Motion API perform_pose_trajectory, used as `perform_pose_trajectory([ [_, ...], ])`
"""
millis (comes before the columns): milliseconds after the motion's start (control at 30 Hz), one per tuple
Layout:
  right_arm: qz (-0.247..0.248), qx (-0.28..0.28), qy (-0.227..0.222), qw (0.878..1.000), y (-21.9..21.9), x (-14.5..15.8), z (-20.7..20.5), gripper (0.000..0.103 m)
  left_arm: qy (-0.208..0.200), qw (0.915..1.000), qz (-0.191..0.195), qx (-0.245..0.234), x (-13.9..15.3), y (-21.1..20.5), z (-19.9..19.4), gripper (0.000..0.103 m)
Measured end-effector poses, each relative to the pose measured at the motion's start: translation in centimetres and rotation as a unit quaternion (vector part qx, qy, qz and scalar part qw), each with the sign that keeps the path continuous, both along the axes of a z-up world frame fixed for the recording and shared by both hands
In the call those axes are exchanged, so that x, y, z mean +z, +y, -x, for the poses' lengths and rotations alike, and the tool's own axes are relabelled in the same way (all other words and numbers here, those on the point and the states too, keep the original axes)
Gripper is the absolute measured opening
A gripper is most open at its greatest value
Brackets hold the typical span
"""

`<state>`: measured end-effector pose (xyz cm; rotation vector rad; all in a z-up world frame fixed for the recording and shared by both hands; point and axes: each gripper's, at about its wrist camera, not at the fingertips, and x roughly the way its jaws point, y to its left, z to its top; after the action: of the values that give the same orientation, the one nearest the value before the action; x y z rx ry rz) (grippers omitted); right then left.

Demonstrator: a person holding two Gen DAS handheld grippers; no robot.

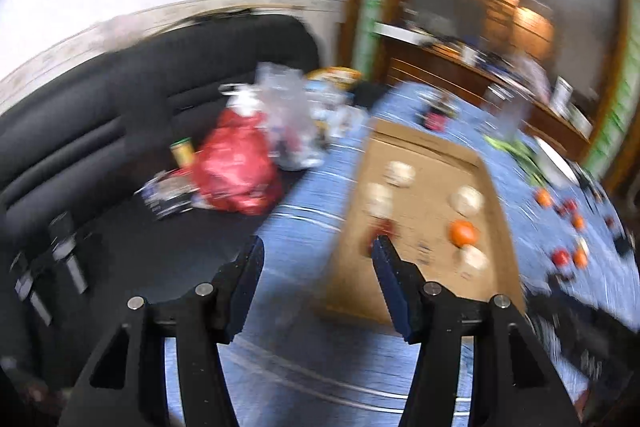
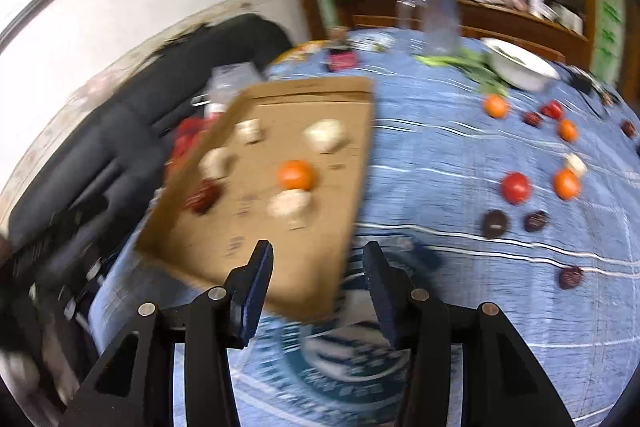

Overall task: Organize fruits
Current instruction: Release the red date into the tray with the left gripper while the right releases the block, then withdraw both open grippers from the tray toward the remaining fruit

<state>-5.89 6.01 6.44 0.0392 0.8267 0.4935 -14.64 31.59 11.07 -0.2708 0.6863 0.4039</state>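
Motion blur smears both views, so the pale lumps [image 2: 325, 135] on the flat brown cardboard sheet [image 2: 340, 99] are hard to identify. A smooth round orange [image 2: 296, 174] and a wrinkled dark red fruit [image 2: 204, 195] lie there too. More fruits [image 2: 516, 187] sit scattered on the blue striped cloth covering the counter [image 2: 440, 167]. The left gripper [image 1: 318, 251] and right gripper [image 2: 318, 259] are spread wide, holding nothing.
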Motion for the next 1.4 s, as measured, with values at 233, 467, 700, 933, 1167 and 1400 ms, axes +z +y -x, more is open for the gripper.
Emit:
perform_pose_trajectory([
  [233,-0.017,0.012,-0.025,0.999,-1.3,1.2,1.5,0.051,-0.011,0.9993,0.015,0.033,1.5,0.2,2.2,0.057],
  [467,-0.047,-0.096,0.003,0.994,-10.2,0.7,1.0,0.051,-0.017,0.9952,-0.004,-0.096,2.7,-11.0,-0.3,0.079],
  [700,-0.063,-0.179,0.018,0.982,-17.3,-0.4,1.8,0.051,-0.014,0.9807,-0.045,-0.190,2.2,-20.3,0.0,0.087],
  [933,-0.074,-0.199,0.032,0.977,-19.3,-1.4,2.3,0.051,-0.016,0.9690,-0.142,-0.201,1.8,-24.3,1.5,0.087],
  [1167,-0.061,-0.185,0.027,0.980,-18.4,-1.6,2.7,0.051,-0.015,0.9678,-0.148,-0.204,1.6,-24.4,1.6,0.087],
  [1400,-0.058,-0.188,0.030,0.980,-18.2,-1.9,2.5,0.051,-0.009,0.9686,-0.130,-0.212,1.1,-24.1,1.4,0.087],
])
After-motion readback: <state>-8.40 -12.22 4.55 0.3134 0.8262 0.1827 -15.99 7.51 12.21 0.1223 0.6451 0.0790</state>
